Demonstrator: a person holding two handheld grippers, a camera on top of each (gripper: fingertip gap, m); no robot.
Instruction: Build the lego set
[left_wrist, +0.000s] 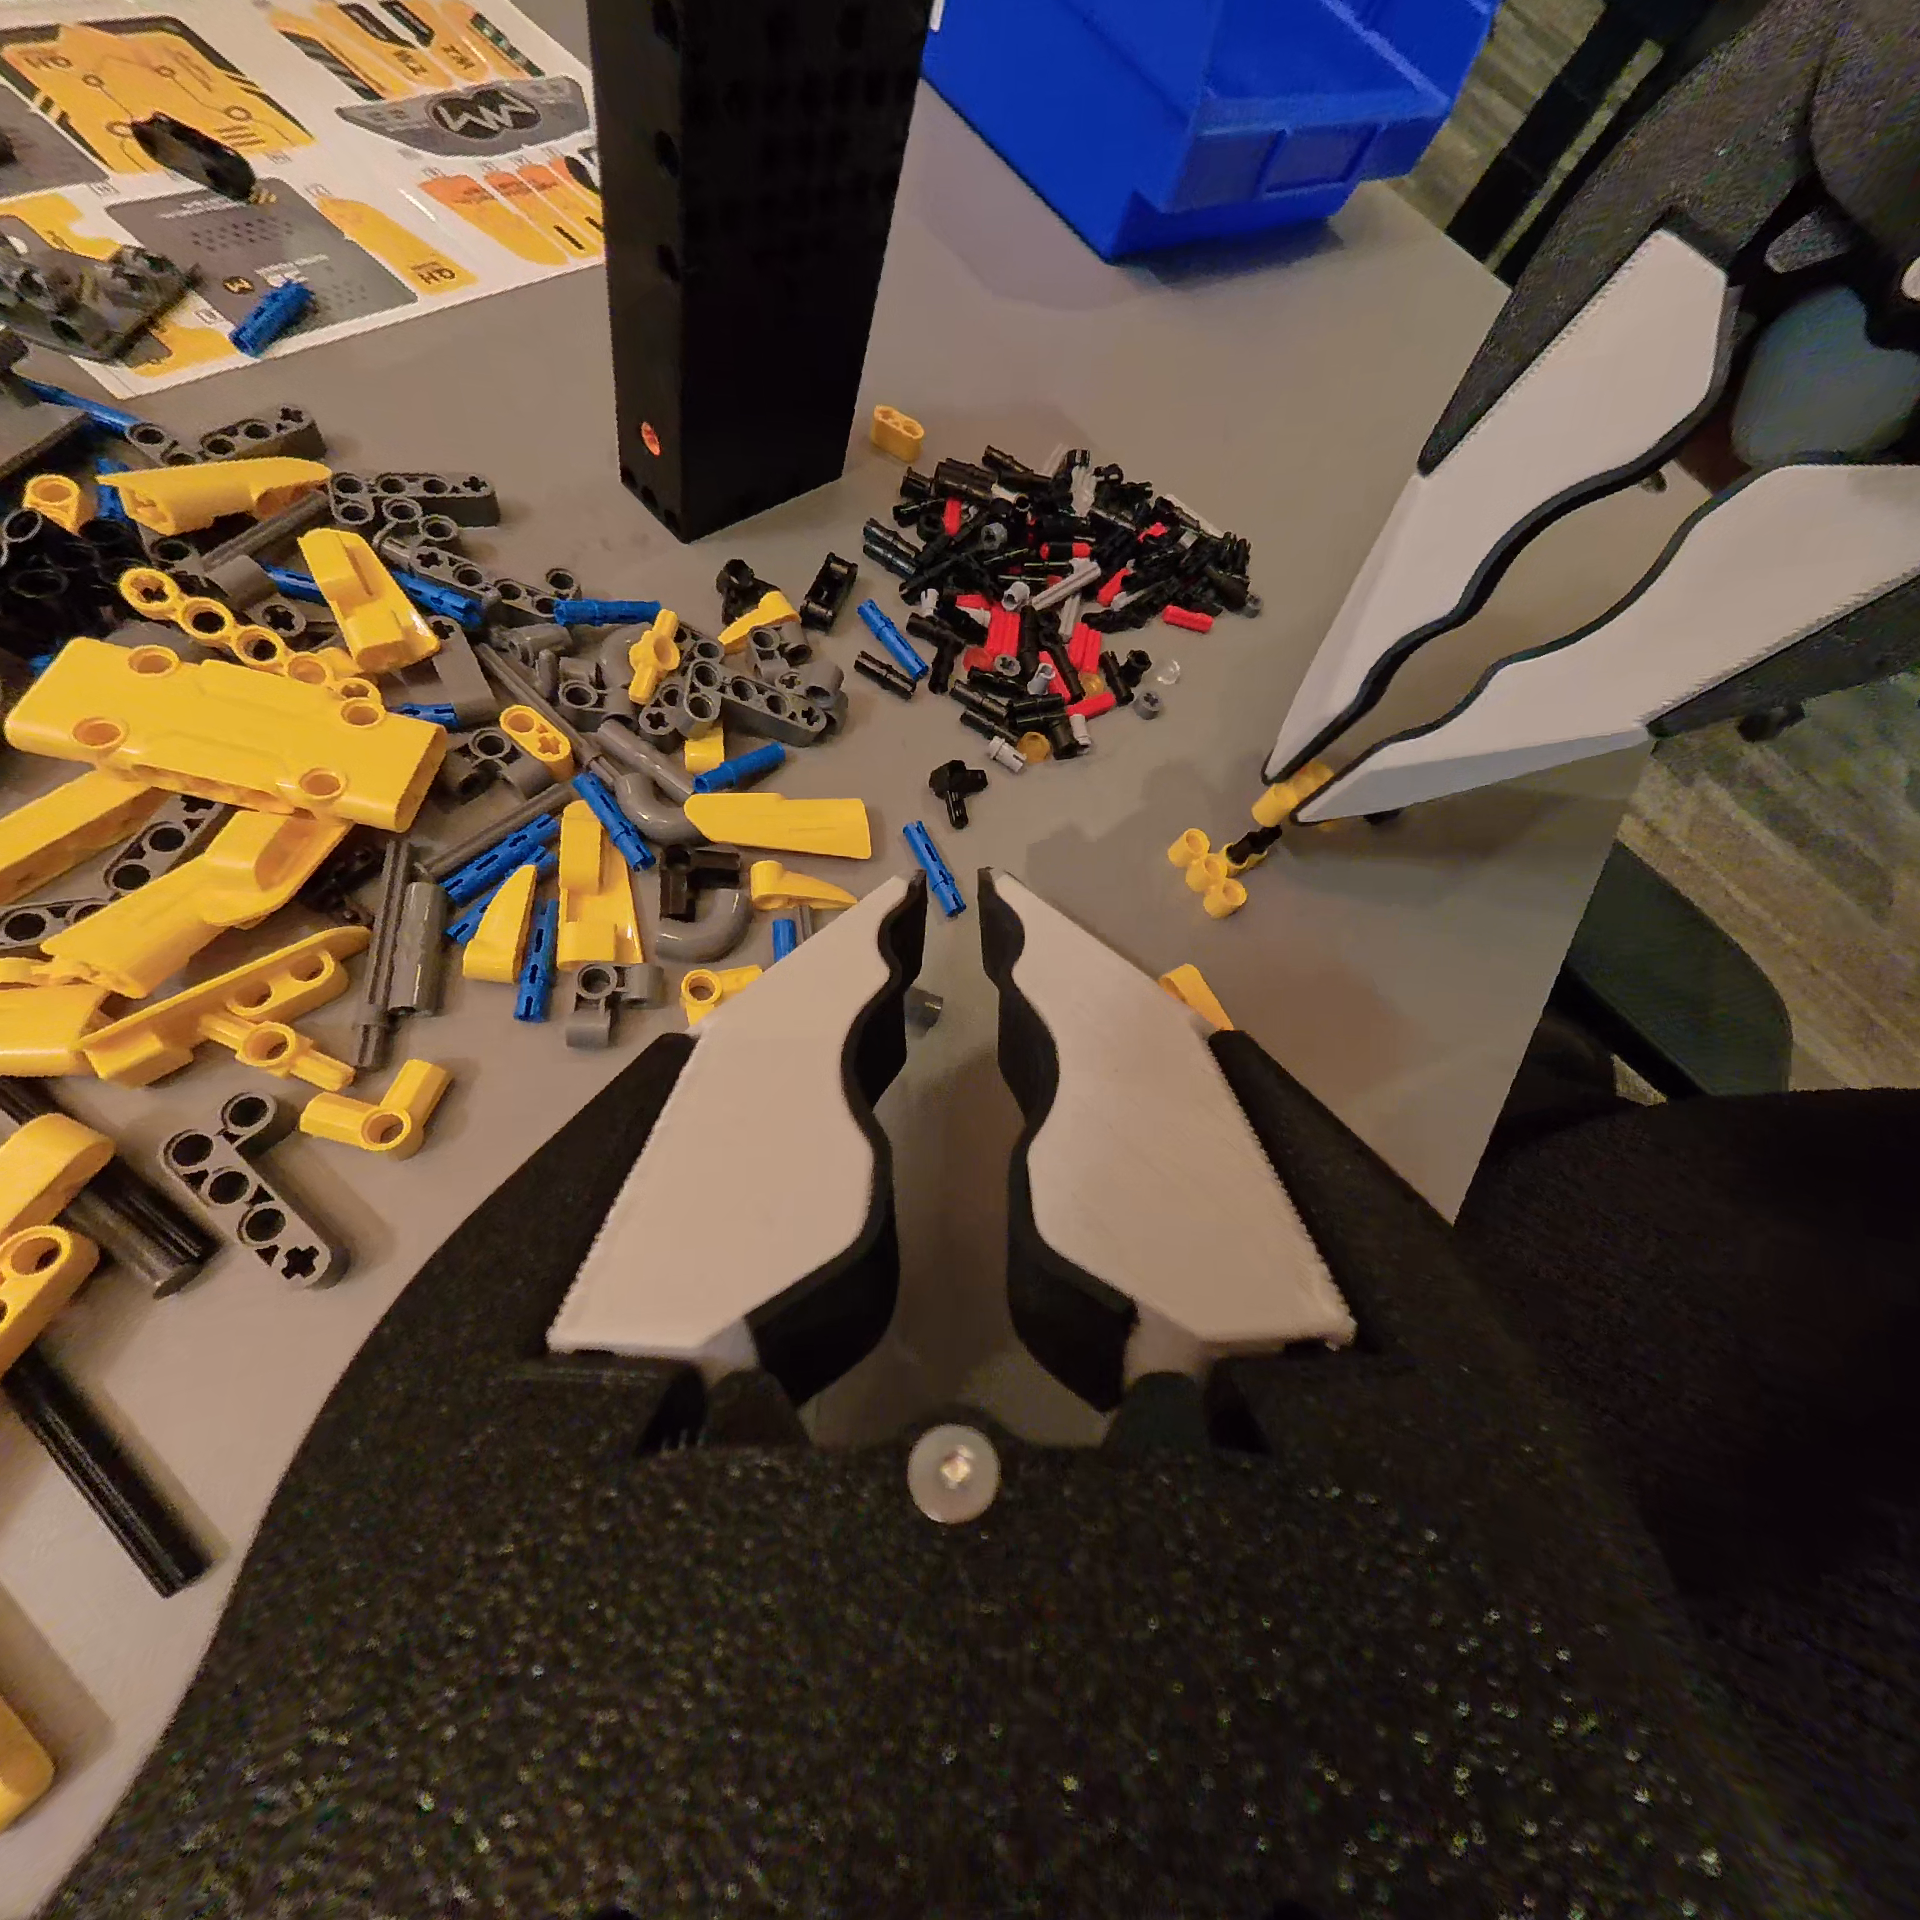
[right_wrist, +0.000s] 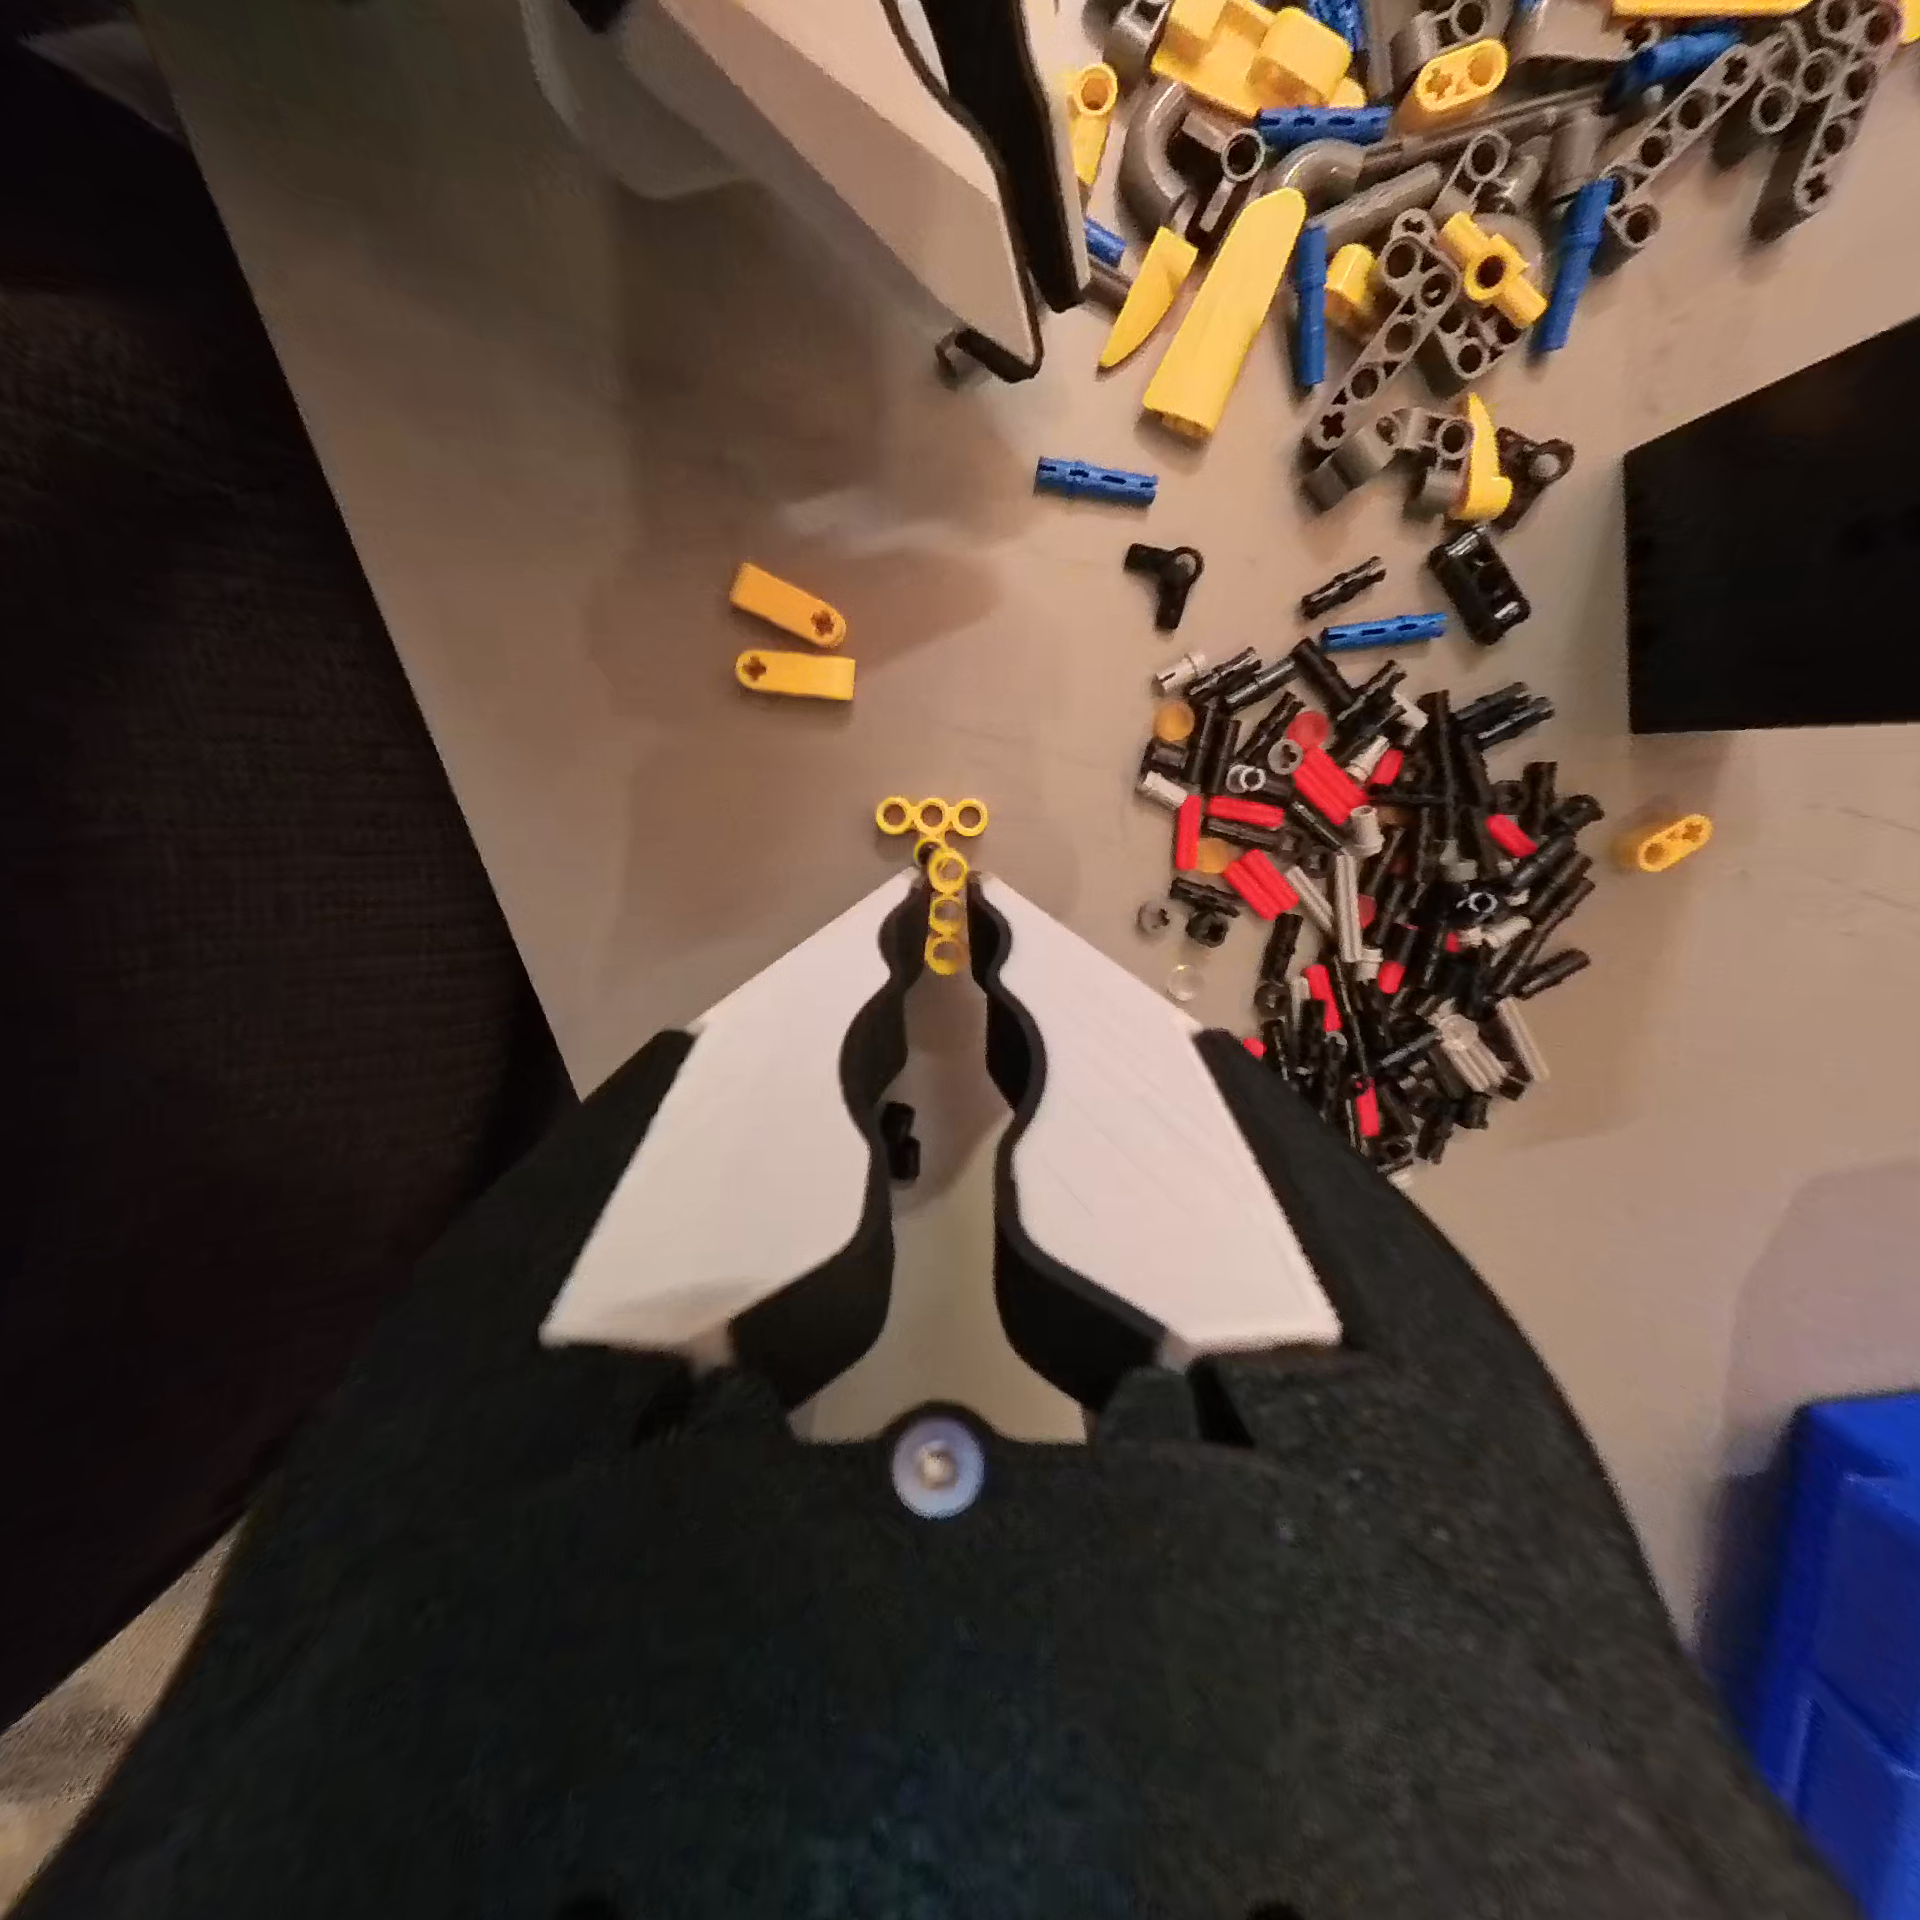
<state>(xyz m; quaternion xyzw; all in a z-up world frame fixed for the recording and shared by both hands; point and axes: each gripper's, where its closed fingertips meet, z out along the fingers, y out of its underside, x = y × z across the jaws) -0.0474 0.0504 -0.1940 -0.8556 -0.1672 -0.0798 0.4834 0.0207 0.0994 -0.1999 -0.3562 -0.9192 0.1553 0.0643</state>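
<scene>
My right gripper (right_wrist: 945, 878) is shut on a small yellow holed beam (right_wrist: 945, 920), held low over the grey table (right_wrist: 644, 436). The beam joins a yellow three-hole crosspiece (right_wrist: 932, 816) just past the tips. In the left wrist view the right gripper (left_wrist: 1294, 795) reaches in from the upper right, and the yellow assembly (left_wrist: 1210, 868) touches the table. My left gripper (left_wrist: 951, 883) is slightly open and empty, its tips right by a loose blue pin (left_wrist: 932, 868). The left gripper also shows at the top of the right wrist view (right_wrist: 997, 260).
A pile of small black, red and grey pins (left_wrist: 1060, 613) lies mid-table. A heap of yellow, grey and blue parts (left_wrist: 364, 727) fills the left. A tall black block (left_wrist: 748, 260), a blue bin (left_wrist: 1195, 104) and a sticker sheet (left_wrist: 260, 156) stand behind. Two yellow links (right_wrist: 790, 644) lie apart. One gripper's finger ends stand about 9 cm off the other's.
</scene>
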